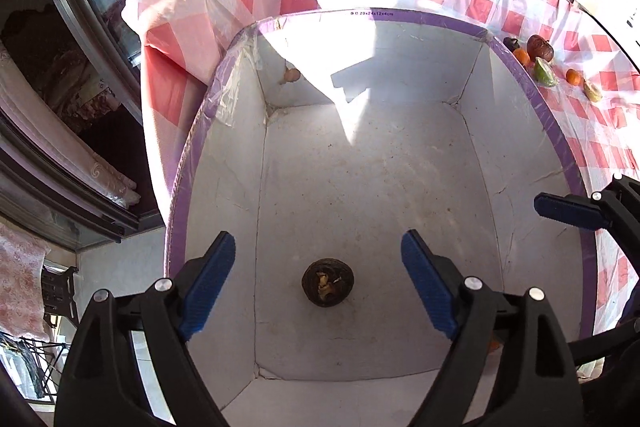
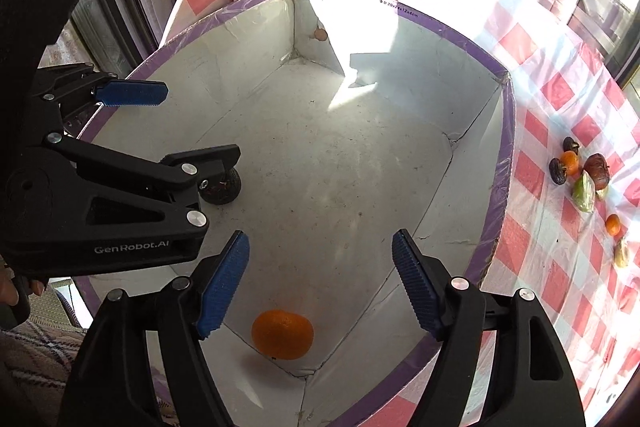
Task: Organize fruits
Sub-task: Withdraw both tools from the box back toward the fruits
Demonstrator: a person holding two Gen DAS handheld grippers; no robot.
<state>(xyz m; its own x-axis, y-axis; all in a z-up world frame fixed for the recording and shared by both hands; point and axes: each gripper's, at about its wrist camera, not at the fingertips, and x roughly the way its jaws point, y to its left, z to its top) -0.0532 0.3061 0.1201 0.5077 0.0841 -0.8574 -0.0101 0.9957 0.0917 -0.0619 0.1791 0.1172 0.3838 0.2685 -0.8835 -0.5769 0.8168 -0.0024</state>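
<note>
A white cardboard box with a purple rim (image 1: 560, 131) (image 2: 508, 147) lies below both grippers. On its floor sits a dark round fruit (image 1: 328, 283) (image 2: 222, 189), directly under my left gripper (image 1: 318, 239) (image 2: 196, 125), whose blue pads stand wide apart and touch nothing. An orange (image 2: 282, 334) rests in the box's near corner, below my right gripper (image 2: 320, 239), which is also open and clear of the fruit. In the left wrist view only one of the right gripper's fingers (image 1: 568, 207) shows, at the right edge.
A pink and white checked cloth (image 2: 560, 91) covers the table. Several loose fruits (image 1: 540, 61) (image 2: 580, 173) lie on it right of the box: small oranges, dark fruits, green pieces. A small pinkish thing (image 1: 292, 75) sits in the box's far corner. Windows stand behind.
</note>
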